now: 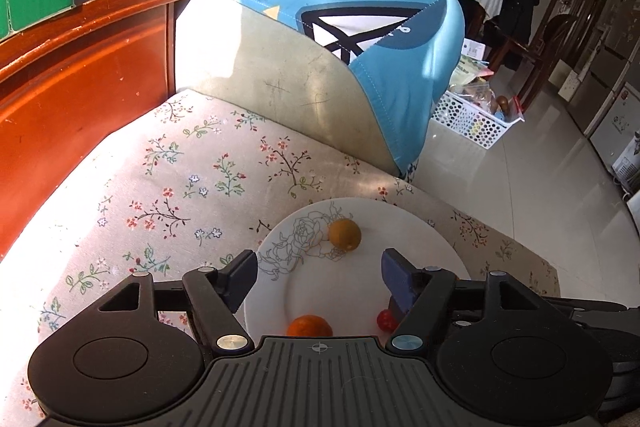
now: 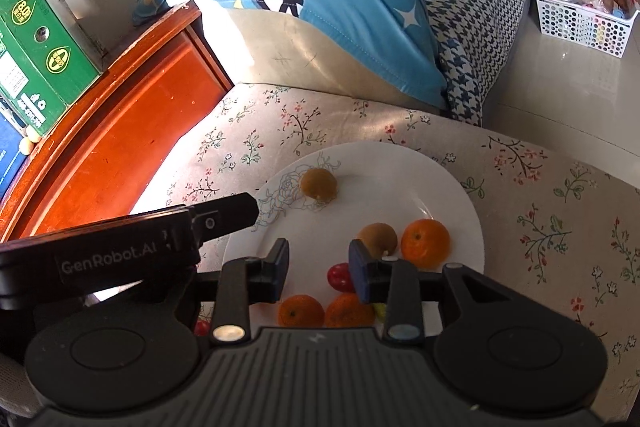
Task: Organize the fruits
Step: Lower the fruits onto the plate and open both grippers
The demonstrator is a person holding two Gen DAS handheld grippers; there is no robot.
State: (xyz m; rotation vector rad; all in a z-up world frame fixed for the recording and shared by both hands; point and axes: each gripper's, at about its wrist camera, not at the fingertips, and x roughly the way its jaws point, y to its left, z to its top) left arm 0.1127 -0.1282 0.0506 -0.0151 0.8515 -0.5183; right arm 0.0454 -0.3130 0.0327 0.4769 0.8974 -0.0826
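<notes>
A white plate [image 1: 404, 227] with a line-drawn rose lies on a floral cloth. My left gripper [image 1: 319, 267] hangs over it, open, with only bare plate between the fingers. A yellow-brown fruit [image 1: 345, 234] rests just beyond its tips. An orange [image 1: 309, 326] and a small red fruit [image 1: 386, 319] lie close under it. In the right wrist view the plate [image 2: 400, 175] holds the yellow-brown fruit [image 2: 319, 185], a brown fruit [image 2: 378, 239], three oranges [image 2: 426, 241] and the red fruit [image 2: 339, 277]. My right gripper [image 2: 319, 261] is open above them, its right finger beside the red fruit.
A red-brown wooden cabinet [image 2: 120, 131] with a green box [image 2: 36, 55] stands to the left. A blue cushion [image 2: 320, 7] leans behind the plate. A white perforated basket [image 2: 580, 19] of packets sits on the tiled floor. Another small red fruit [image 2: 202, 327] lies off the plate's left rim.
</notes>
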